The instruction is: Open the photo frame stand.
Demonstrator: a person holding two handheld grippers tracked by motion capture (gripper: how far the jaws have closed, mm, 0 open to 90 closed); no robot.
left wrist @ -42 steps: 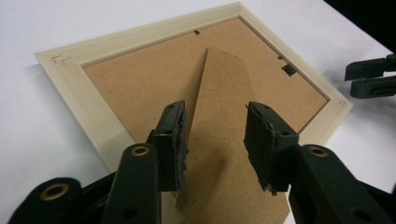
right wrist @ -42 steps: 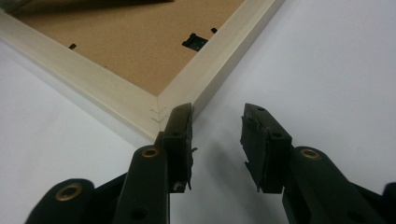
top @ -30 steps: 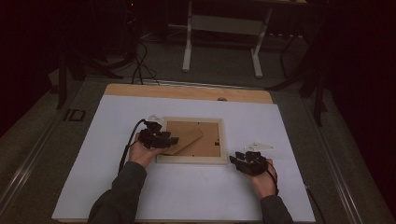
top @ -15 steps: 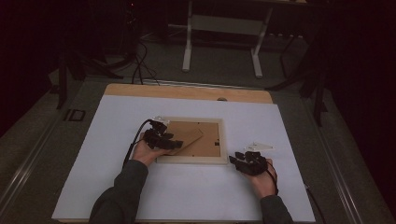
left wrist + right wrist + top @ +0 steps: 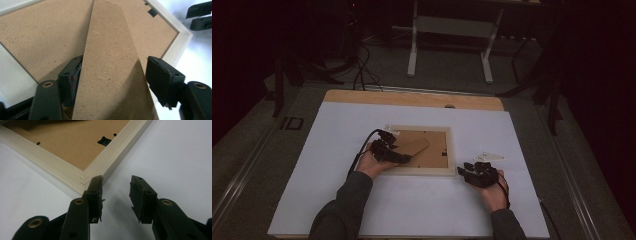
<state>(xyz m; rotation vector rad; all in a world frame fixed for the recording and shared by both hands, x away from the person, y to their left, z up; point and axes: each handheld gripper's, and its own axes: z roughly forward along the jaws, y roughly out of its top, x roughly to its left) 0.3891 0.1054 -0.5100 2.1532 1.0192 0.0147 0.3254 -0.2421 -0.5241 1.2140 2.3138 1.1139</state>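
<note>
A pale wooden picture frame (image 5: 419,171) lies face down on the white table, its brown backing board (image 5: 438,150) up. A brown cardboard stand (image 5: 110,37) slants across the backing. My left gripper (image 5: 113,62) straddles that stand. Its jaws have just been opening; the stand lies between them, against the left pad (image 5: 73,75) and clear of the right one. In the high view the left gripper (image 5: 401,159) sits over the frame's near left part. My right gripper (image 5: 116,180) stands open on the table at the frame's near right corner (image 5: 80,176), nothing between its jaws.
A small pale scrap (image 5: 489,156) lies on the table right of the frame. Small black clips (image 5: 104,140) hold the backing along the frame's inner edge. The table's wooden back edge (image 5: 412,97) borders a dark floor with cables and a desk's legs (image 5: 413,50).
The left gripper's jaws have spread apart around the stand, and the left hand has shifted slightly over the frame. The right hand has stayed at the corner.
</note>
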